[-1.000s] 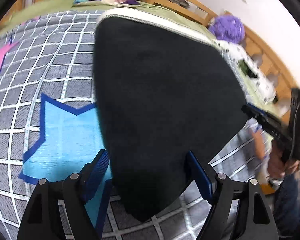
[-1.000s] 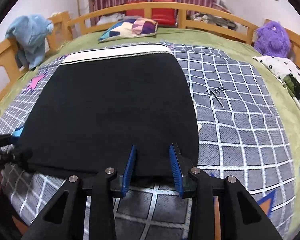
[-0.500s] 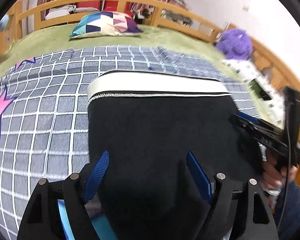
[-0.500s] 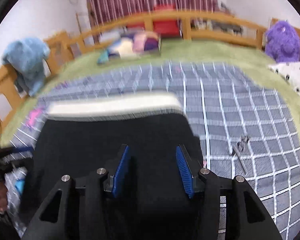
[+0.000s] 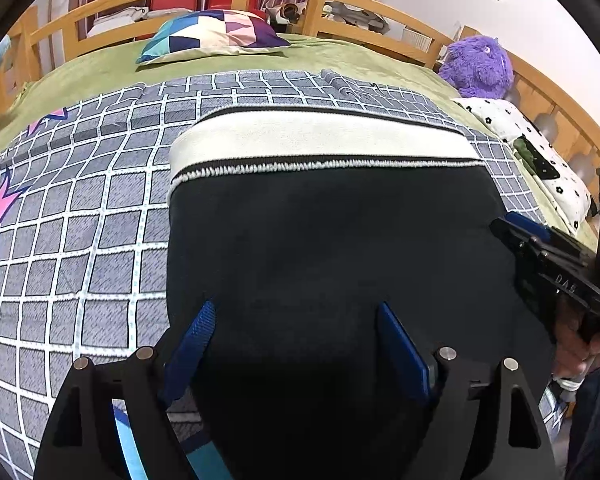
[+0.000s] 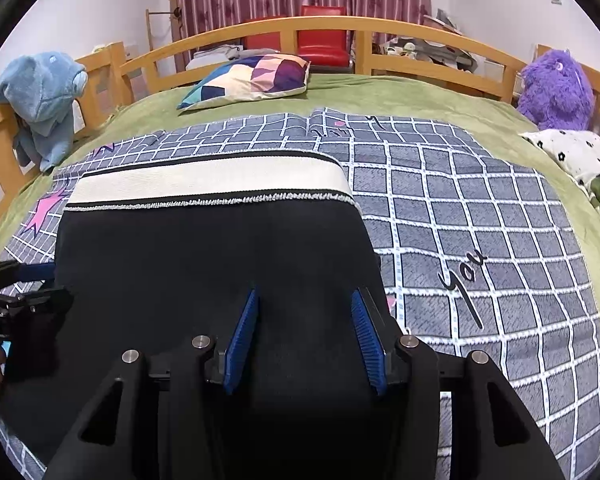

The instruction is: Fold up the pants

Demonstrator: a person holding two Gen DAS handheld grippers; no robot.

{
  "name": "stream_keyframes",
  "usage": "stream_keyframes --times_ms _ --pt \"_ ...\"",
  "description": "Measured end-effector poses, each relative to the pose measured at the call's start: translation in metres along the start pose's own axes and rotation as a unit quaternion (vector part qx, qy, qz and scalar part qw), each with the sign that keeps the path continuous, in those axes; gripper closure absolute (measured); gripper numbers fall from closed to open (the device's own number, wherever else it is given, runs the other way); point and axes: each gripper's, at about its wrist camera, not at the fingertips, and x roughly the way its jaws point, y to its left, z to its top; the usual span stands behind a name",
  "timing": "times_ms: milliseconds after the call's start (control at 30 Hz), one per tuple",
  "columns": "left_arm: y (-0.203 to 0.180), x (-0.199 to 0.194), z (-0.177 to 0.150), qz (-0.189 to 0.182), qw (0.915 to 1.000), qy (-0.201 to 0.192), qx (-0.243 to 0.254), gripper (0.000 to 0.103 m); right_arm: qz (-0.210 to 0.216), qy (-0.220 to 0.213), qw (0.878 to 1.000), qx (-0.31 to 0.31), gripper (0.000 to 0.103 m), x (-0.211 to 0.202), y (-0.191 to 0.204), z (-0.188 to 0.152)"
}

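Observation:
The black pants lie flat on the checked bedspread, their white waistband at the far end; they also show in the right wrist view. My left gripper is open and empty, hovering over the near part of the pants toward their left edge. My right gripper is open and empty over the near part toward their right edge. It also shows at the right of the left wrist view. The left gripper shows at the left edge of the right wrist view.
A patchwork pillow lies at the far end of the green blanket. A purple plush toy and a white flowered cloth are at the right. A blue plush hangs on the wooden rail at the left.
Both grippers have risen and pulled back from the near edge of the pants, now lying flat. The right jaws have opened wider. The views now look farther up the bed.

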Motion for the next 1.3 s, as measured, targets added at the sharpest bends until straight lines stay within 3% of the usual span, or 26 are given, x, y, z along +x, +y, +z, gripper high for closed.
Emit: stream_keyframes --times_ms 133,267,400,533,600,667,700,767,967,1167,1233,1300 --pt "-0.009 -0.004 -0.009 0.004 0.9996 0.005 0.026 0.021 0.012 0.021 0.999 0.021 0.046 -0.008 -0.001 -0.001" --pt "-0.013 -0.010 -0.017 0.008 0.9995 0.008 0.028 0.022 0.018 0.023 0.999 0.017 0.026 -0.020 0.008 -0.010" --pt "-0.009 -0.015 -0.026 -0.004 0.9999 0.010 0.002 0.023 -0.014 0.012 1.000 -0.006 0.022 -0.037 0.027 -0.028" --pt "-0.008 -0.020 -0.041 -0.013 0.9997 0.015 -0.014 0.023 -0.004 0.000 1.000 0.000 0.017 -0.054 0.037 -0.046" --pt "-0.009 -0.023 -0.047 -0.017 0.9995 0.023 -0.016 0.023 -0.005 0.013 1.000 -0.008 0.015 -0.058 0.039 -0.054" --pt "-0.010 -0.028 -0.053 -0.019 0.9994 0.022 -0.018 0.023 -0.005 0.032 0.999 -0.020 0.002 -0.064 0.042 -0.061" --pt "-0.011 -0.031 -0.056 -0.019 0.9994 0.024 -0.016 0.023 0.000 0.050 0.999 -0.016 0.000 -0.064 0.042 -0.064" --pt "-0.012 -0.035 -0.060 -0.024 0.9990 0.032 -0.018 0.023 -0.005 0.080 0.997 -0.009 0.000 -0.064 0.042 -0.070" --pt "-0.013 -0.046 -0.073 -0.025 0.9989 0.033 -0.022 0.023 -0.020 0.065 0.997 0.028 0.000 -0.082 0.031 -0.083" --pt "0.000 -0.068 -0.079 -0.025 0.9986 0.019 -0.042 0.036 -0.023 0.024 0.999 0.025 0.000 -0.120 0.021 -0.086" --pt "0.009 -0.072 -0.076 -0.044 0.9970 0.020 -0.060 0.046 -0.027 0.007 0.999 0.032 0.000 -0.139 0.016 -0.083" --pt "0.021 -0.077 -0.073 -0.064 0.9947 0.017 -0.079 0.046 -0.034 -0.003 0.999 0.040 0.000 -0.153 0.009 -0.078"
